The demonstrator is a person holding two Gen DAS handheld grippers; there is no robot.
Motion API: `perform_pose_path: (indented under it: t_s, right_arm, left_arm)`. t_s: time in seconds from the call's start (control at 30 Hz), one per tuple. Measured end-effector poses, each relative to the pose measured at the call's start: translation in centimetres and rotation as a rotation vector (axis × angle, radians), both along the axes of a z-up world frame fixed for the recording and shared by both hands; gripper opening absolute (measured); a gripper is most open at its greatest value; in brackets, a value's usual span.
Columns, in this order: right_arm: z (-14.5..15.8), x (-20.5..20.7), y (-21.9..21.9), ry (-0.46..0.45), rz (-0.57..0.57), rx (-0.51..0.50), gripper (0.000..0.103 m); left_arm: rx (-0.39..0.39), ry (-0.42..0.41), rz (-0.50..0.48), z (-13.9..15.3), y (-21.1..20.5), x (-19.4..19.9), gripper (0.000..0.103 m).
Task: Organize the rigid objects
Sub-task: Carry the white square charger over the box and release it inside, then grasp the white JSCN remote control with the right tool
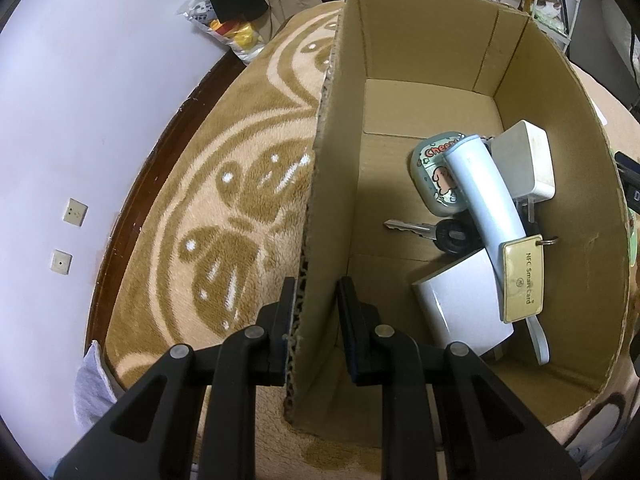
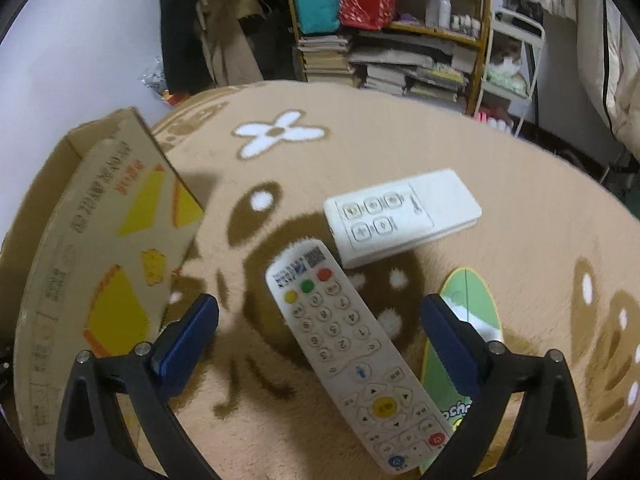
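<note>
My left gripper (image 1: 316, 312) is shut on the near side wall of the cardboard box (image 1: 332, 184), one finger outside and one inside. The box holds a cartoon case (image 1: 434, 178), a pale blue handle-shaped item (image 1: 484, 196), a white charger (image 1: 524, 160), keys (image 1: 412, 227), a yellow NFC tag (image 1: 522, 280) and a white block (image 1: 464, 304). My right gripper (image 2: 320, 320) is open, its fingers on either side of a long white remote (image 2: 348, 352) lying on the blanket. A small white remote (image 2: 400, 212) lies just beyond it, and a green cartoon item (image 2: 470, 312) lies under the right finger.
Everything rests on a tan plush blanket (image 2: 400, 140) with brown and white patterns. The box's printed outer wall (image 2: 104, 264) stands to the left of my right gripper. Cluttered shelves (image 2: 400, 40) and hanging clothes stand behind. A white wall (image 1: 80, 100) is on the left.
</note>
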State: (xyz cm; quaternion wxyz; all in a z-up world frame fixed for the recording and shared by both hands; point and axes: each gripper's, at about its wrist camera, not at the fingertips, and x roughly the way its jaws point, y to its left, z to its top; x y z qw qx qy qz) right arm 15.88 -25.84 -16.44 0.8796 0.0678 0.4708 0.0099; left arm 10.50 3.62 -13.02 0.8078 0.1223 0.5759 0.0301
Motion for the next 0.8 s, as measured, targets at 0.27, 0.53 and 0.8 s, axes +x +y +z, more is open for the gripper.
perform_pose_path:
  t_s: [0.27, 0.53, 0.8]
  right_arm:
    - [-1.6, -0.1, -0.4, 0.067, -0.03, 0.049, 0.085]
    - [-1.8, -1.0, 0.3, 0.078, -0.027, -0.05, 0.055]
    - [-0.5, -2.2, 1.2, 0.04, -0.019, -0.032, 0.043]
  left_arm:
    - [0.007, 0.003, -0.002, -0.2, -0.1, 0.1, 0.02]
    - [0.008, 0.004, -0.003, -0.2, -0.1, 0.1, 0.02]
    - [0.011, 0.003, -0.004, -0.2, -0.1, 0.2, 0.02]
